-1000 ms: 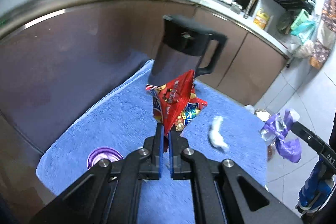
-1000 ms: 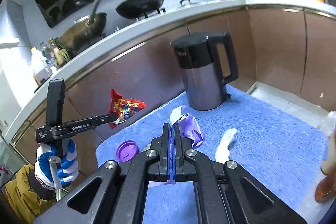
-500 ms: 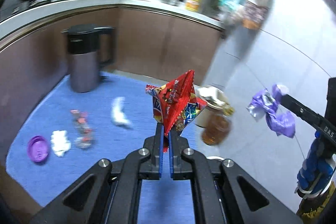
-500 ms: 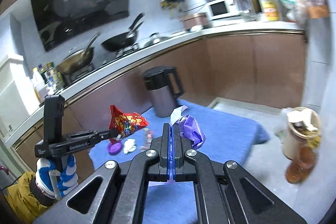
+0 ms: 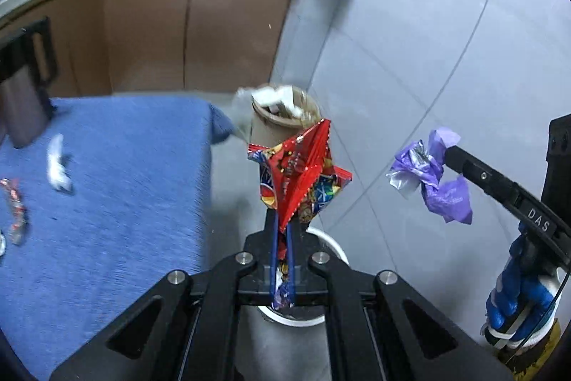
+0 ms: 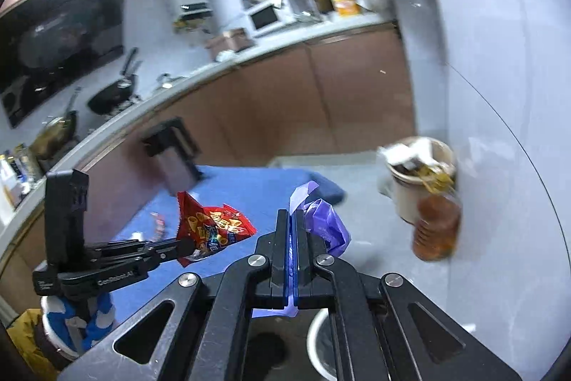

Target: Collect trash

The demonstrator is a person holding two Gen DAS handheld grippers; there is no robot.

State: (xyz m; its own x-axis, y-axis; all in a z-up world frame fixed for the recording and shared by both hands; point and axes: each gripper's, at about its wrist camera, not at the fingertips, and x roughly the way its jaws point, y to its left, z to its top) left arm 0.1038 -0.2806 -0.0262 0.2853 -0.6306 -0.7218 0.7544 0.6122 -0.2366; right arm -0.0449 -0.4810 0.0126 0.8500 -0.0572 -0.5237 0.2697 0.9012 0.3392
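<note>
Left tool point(image 5: 282, 231) clenches the light, crinkly red snack bag point(image 5: 303, 181) by its lower edge; right tool point(image 6: 293, 220) pinches the soft purple wrapper point(image 6: 326, 220).

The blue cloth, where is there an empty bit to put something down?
The blue cloth is bare across its wide near stretch and out to its floor-side edge. Its far left is crowded: the kettle, a white paper wad and a small wrapper. The grey floor between the cloth and the full bin is also free.
</note>
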